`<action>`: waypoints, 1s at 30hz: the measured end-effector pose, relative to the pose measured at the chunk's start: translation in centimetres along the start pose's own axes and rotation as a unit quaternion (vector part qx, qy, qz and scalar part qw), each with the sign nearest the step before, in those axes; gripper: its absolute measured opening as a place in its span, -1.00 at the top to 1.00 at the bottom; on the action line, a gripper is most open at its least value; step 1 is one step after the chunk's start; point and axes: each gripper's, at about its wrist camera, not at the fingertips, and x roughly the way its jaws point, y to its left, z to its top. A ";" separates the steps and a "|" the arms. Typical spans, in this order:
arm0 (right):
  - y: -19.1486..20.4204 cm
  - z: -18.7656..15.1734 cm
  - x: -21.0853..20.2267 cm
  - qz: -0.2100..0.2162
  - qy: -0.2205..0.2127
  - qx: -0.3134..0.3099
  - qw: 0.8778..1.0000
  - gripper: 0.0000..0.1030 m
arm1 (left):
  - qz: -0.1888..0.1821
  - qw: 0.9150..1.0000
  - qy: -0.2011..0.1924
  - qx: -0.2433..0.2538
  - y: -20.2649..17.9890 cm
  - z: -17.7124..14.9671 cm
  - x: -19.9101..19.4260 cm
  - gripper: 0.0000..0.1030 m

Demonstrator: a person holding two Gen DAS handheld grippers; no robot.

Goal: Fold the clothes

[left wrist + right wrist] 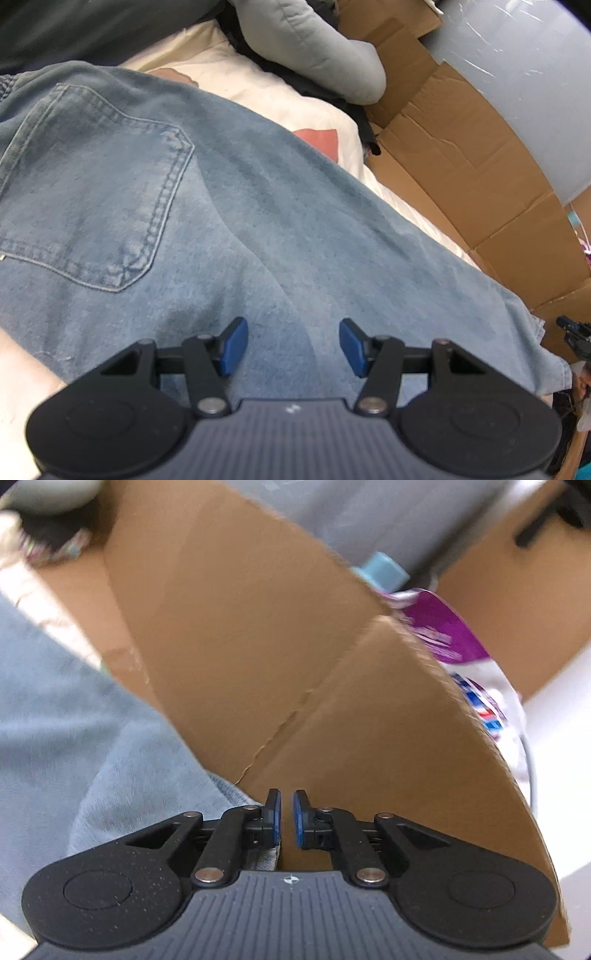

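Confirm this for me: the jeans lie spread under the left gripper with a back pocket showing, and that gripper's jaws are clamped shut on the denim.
Not quite. The jeans do lie spread under the left gripper, back pocket showing, but its jaws stand apart with nothing pinched between the blue pads. The left wrist view shows this.

The black left gripper with blue pads [293, 347] points steeply down, jaws wide apart — the black, blue-padded right gripper [287, 821] shows only a narrow gap, nothing between.
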 end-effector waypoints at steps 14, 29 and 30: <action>-5.7 -4.5 1.7 0.147 0.081 0.318 0.933 0.13 | -0.012 0.999 0.002 0.032 -3.0 0.5 -0.3 -0.13; -3.1 -8.1 3.3 0.180 0.090 0.353 0.914 0.02 | -0.031 0.997 0.015 0.069 -7.0 0.3 1.1 -0.13; -3.3 -8.2 3.1 0.181 0.084 0.359 0.912 0.03 | -0.030 0.997 0.016 0.070 -7.0 0.4 1.1 -0.13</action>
